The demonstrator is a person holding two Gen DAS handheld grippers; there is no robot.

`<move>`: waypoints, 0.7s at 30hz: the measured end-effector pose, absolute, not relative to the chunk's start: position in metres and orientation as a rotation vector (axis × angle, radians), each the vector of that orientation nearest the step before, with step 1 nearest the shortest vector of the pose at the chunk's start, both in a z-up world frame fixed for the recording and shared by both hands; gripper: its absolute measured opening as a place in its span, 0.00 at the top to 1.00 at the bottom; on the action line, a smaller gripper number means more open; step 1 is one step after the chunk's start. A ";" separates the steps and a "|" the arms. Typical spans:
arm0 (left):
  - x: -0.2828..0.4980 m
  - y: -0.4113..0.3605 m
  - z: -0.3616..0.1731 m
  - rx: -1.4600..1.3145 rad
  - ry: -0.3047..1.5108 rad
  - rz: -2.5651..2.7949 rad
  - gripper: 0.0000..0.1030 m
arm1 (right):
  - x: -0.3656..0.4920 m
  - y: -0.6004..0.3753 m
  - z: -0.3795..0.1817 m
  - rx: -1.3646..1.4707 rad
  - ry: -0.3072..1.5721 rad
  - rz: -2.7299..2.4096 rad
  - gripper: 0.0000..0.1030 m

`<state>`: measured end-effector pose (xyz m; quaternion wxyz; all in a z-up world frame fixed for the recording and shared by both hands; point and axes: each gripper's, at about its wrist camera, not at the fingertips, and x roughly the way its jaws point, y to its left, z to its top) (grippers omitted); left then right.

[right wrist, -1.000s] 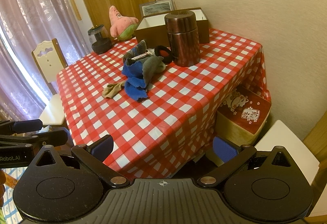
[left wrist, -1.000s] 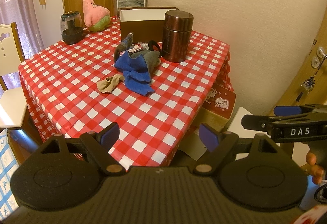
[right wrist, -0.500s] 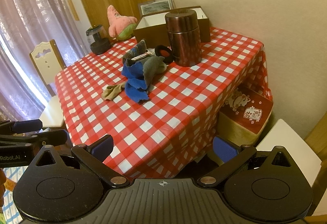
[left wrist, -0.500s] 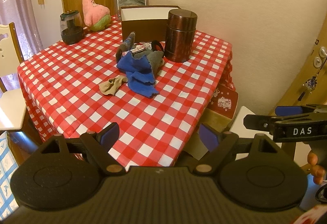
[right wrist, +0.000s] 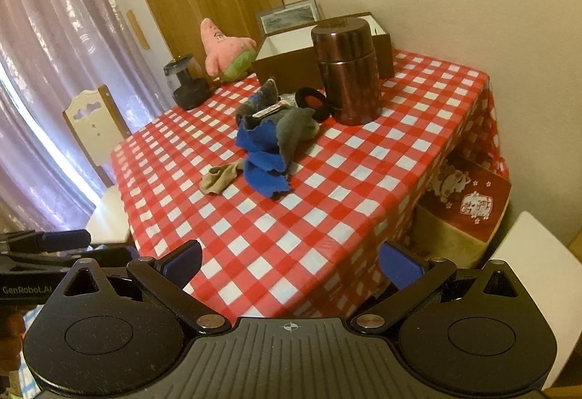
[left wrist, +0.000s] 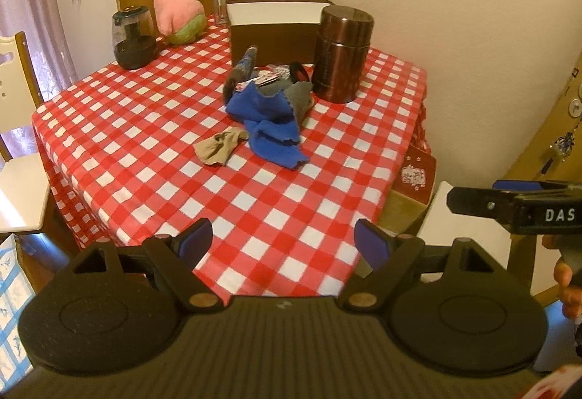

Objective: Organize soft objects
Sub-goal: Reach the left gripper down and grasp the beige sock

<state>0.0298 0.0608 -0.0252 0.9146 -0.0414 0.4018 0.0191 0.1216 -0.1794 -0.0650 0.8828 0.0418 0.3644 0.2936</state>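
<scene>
You had carried both grippers closer to the checked table [left wrist: 152,129] than a second earlier. Your left gripper [left wrist: 283,241] hung spread and empty at its near edge; your right gripper [right wrist: 291,262] gaped empty too. From 10 to 1 o'clock lay the beige sock [left wrist: 218,146], blue cloth [left wrist: 271,127], grey sock [left wrist: 297,97] and copper canister [left wrist: 342,53].

Left gripper [left wrist: 283,241] held level, jaws spread wide; right gripper [right wrist: 290,262] likewise (nothing between its pads).
</scene>
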 end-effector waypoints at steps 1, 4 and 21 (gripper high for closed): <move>0.031 0.063 -0.026 -0.085 0.829 0.042 0.18 | 0.122 -0.176 -0.067 0.090 0.759 0.618 0.00; 0.033 0.070 -0.029 -0.086 0.833 0.049 0.18 | 0.123 -0.169 -0.073 0.084 0.765 0.621 0.00; 0.092 0.086 -0.051 -0.143 0.839 0.145 0.22 | 0.191 -0.144 -0.091 0.014 0.776 0.682 0.09</move>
